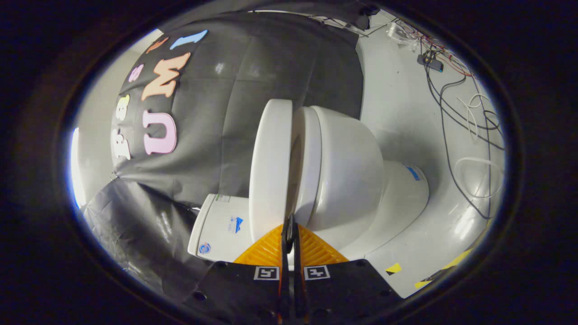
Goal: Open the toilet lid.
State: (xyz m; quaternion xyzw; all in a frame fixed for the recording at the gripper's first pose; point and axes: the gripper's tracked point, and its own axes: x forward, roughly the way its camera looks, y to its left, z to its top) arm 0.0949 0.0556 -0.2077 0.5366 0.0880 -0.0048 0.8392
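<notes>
While the tongs sit closed, gripping nothing, one toilet lid stands just ahead.

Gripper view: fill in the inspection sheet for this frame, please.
Surface: white floor, glossy, with yellow tape marks.
Job's things: toilet; lid lifted a little off the seat, a gap between them.
Clutter: nothing seen.
Gripper: gripper fingers nearly together at the lid's edge; whether they pinch it cannot be told.
Cables: dark and white cables loose on the floor beyond the toilet.
Surroundings: black cloth wall behind the tank.
</notes>
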